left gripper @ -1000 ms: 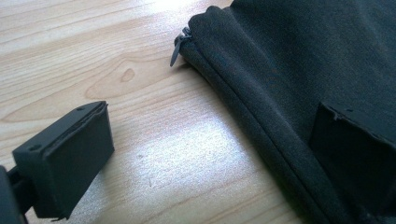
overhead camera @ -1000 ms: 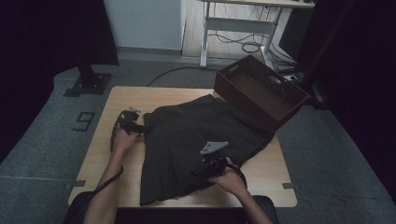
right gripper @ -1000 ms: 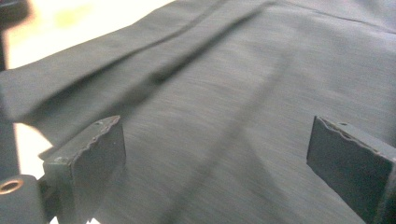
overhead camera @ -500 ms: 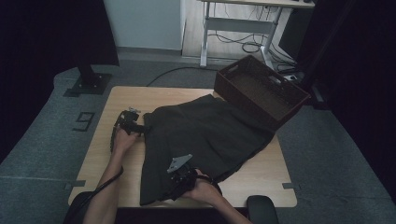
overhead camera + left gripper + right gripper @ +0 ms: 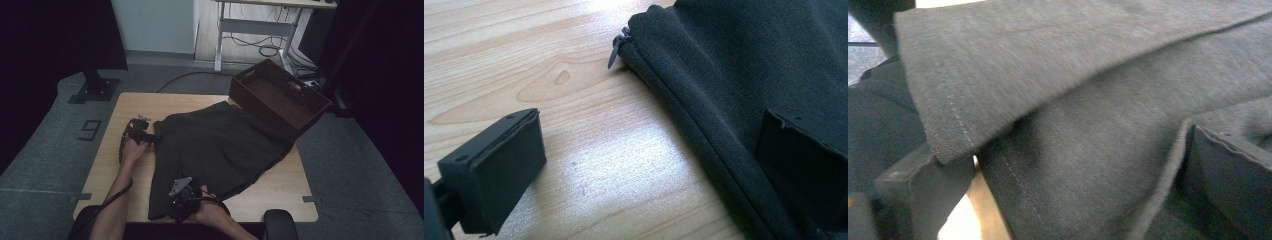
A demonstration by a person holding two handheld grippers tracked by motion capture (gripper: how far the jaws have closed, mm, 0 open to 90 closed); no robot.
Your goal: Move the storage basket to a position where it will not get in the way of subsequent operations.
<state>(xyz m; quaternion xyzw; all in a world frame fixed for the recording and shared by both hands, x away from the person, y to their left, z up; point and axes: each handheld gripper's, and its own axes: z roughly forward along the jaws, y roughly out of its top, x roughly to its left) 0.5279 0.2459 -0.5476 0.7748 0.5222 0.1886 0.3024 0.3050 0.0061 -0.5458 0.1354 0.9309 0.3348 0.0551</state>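
A dark skirt-like garment (image 5: pixel 220 145) lies spread over the wooden table (image 5: pixel 125 110). My left gripper (image 5: pixel 151 137) sits at its upper left corner. In the left gripper view this gripper (image 5: pixel 656 137) is open: one jaw is over bare wood, the other rests on the cloth (image 5: pixel 749 60), and a zipper pull (image 5: pixel 616 47) sticks out ahead. My right gripper (image 5: pixel 178 206) is at the garment's near hem by the table's front edge. In the right gripper view its jaws (image 5: pixel 1068 165) stand wide apart, with a stitched fold of the hem (image 5: pixel 1048 65) lying between them.
A brown wicker basket (image 5: pixel 240 82) stands at the table's back right corner, and the garment's right side reaches it. A dark chair part (image 5: pixel 280 224) shows at the front edge. Bare wood lies left of the garment and along the front right.
My right gripper has moved left and toward the person, from the garment's right middle to its near hem. The left gripper has stayed at the upper left corner.
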